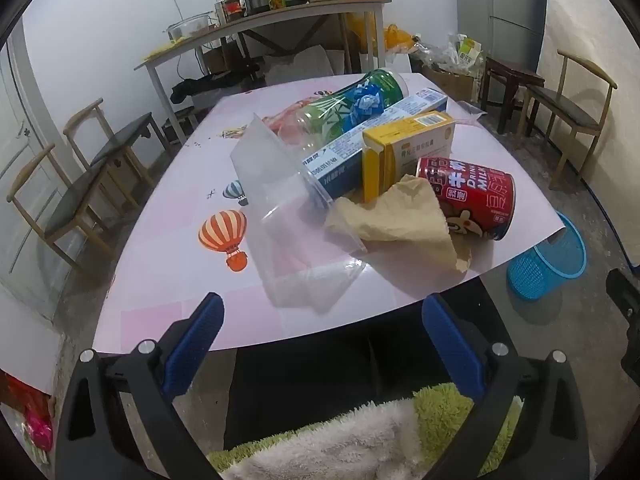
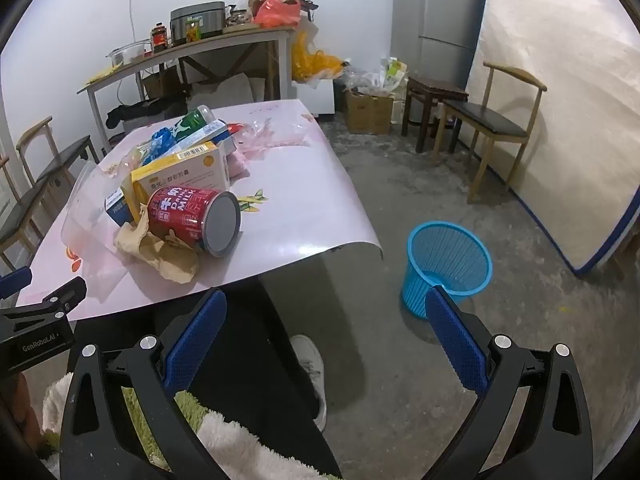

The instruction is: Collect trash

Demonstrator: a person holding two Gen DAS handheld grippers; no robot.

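A heap of trash lies on the pink table [image 1: 168,304]: a clear plastic container [image 1: 280,208], a crumpled brown paper [image 1: 396,220], a red milk can [image 1: 468,196] on its side, a yellow medicine box [image 1: 404,148], a long blue-white box [image 1: 380,136] and a green-blue bottle [image 1: 352,104]. My left gripper [image 1: 324,308] hangs open at the table's near edge, short of the container, nothing between its fingers. My right gripper [image 2: 326,300] is open over the floor, right of the can [image 2: 192,216] and paper [image 2: 160,248]. A blue mesh basket [image 2: 448,264] stands on the floor beyond its right finger.
Wooden chairs [image 1: 80,184] stand left of the table, another chair [image 2: 492,128] and a dark stool [image 2: 432,96] at the right. A cluttered side table [image 2: 192,52] and a fridge [image 2: 440,12] line the back wall. A mattress [image 2: 568,120] leans right. The person's shoe [image 2: 312,368] is below.
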